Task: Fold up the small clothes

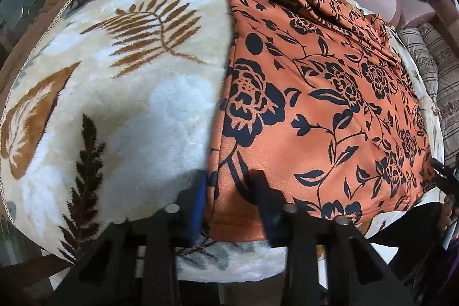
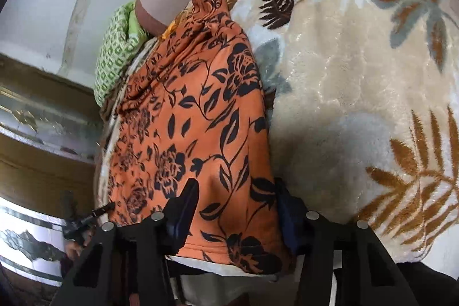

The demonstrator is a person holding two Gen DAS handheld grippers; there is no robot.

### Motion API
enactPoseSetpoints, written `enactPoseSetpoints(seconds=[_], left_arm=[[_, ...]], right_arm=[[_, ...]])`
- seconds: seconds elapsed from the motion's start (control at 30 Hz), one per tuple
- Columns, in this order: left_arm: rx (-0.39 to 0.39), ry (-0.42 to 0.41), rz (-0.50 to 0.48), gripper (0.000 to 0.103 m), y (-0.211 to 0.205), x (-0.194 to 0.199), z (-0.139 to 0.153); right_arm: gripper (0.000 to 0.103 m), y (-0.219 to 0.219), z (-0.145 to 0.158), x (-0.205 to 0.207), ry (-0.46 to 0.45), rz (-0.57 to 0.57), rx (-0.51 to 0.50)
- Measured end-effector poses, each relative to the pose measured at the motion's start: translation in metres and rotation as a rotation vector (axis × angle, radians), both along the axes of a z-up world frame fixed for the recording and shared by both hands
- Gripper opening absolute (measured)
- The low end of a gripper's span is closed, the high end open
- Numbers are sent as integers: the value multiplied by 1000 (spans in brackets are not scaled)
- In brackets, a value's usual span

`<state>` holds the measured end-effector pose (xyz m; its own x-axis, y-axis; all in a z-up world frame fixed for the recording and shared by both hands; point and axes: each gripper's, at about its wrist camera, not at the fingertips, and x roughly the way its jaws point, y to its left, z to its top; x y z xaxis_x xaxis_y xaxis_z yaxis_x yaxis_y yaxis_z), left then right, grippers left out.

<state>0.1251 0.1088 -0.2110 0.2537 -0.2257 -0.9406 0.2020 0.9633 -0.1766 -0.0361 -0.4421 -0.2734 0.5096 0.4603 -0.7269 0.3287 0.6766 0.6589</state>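
A plush leaf-print blanket covers the bed; the orange floral garment lies flat along its near edge. Soft, light, floppy: best taken at hem corners, where left gripper and right gripper pinch it.

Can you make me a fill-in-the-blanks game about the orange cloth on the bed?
1. The flowers on the orange cloth are ____.
2. The cloth lies on a fuzzy blanket patterned with ____.
3. The left tool is at the cloth's near ____.
4. The pillow past the cloth is white and ____.

Missing words: black; leaves; corner; green
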Motion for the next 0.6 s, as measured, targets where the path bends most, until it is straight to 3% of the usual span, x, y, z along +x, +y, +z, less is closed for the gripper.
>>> enactPoseSetpoints(seconds=[0.27,0.3,0.33,0.37,0.4,0.5,0.6], left_arm=[[17,-24,-26,36,-8,-1,2],[7,-31,-26,21,-8,-1,2],[-5,-34,-36,13,-9,0,2],[-18,-34,-48,10,-8,0,2],[-16,-37,-56,9,-9,1,3],[-30,-52,-64,7,-10,0,8],[-78,-101,-84,6,-12,-4,23]], right_arm=[[60,3,3,-1,3,26,-39],[56,4,4,-1,-3,32,-57],[49,4,4,-1,1,39,-80],[27,7,5,-1,28,50,-157],[15,8,6,-1,39,54,-192],[9,0,16,-7,-11,13,-169],[9,-4,37,-14,-118,9,-108]])
